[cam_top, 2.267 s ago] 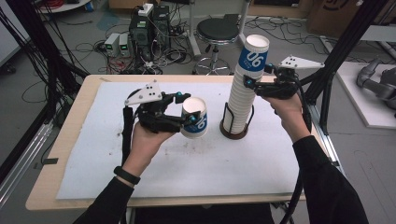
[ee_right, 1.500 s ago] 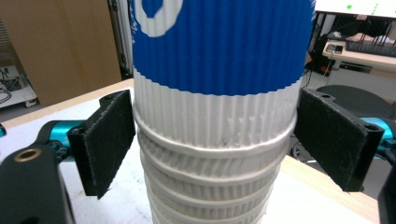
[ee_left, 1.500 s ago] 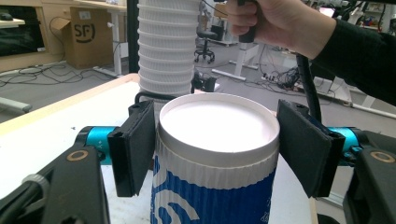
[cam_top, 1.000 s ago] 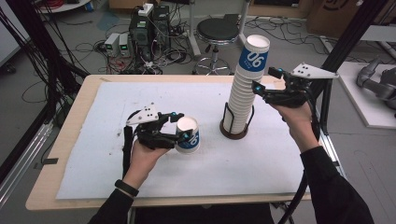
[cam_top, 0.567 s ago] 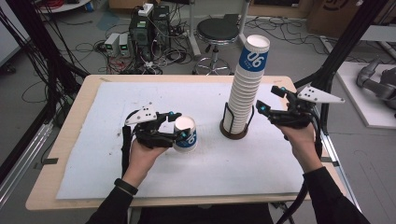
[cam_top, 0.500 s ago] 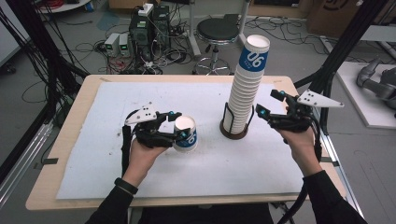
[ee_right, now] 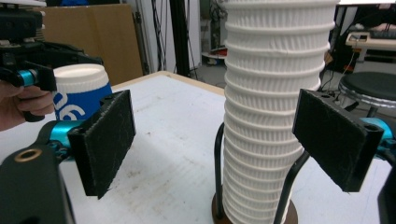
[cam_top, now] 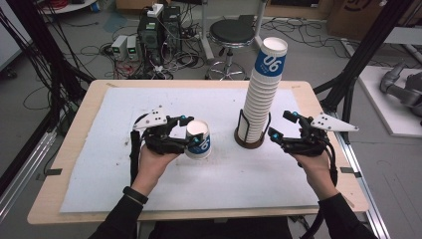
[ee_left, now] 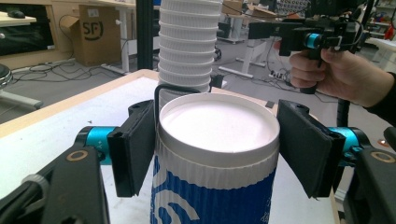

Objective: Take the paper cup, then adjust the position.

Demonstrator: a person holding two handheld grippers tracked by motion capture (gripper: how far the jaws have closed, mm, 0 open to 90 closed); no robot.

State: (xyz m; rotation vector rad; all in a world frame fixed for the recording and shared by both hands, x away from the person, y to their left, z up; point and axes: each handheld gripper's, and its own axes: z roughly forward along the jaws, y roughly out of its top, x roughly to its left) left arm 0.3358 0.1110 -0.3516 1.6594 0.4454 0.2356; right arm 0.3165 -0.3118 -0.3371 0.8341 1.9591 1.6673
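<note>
A blue-and-white paper cup (cam_top: 199, 141) marked 06 stands with its flat white end up, low over the white mat. My left gripper (cam_top: 191, 132) is shut on it, and in the left gripper view the pads (ee_left: 133, 149) press the cup (ee_left: 215, 126) on both sides just under its rim. A tall stack of the same cups (cam_top: 266, 89) rises from a black wire holder (cam_top: 251, 142). My right gripper (cam_top: 280, 124) is open just right of the stack's lower part, apart from it. The right gripper view has the stack (ee_right: 271, 93) ahead between the open jaws (ee_right: 219, 140).
A white mat (cam_top: 124, 164) covers most of the wooden table (cam_top: 64, 199). Behind the table are a black stool (cam_top: 231, 32), boxes of electronics (cam_top: 159, 25) and cables. Black frame posts (cam_top: 363, 55) stand at the right.
My right gripper has dropped from near the top of the stack to beside its base, with its jaws open. The left gripper lowered the cup toward the mat and then held still.
</note>
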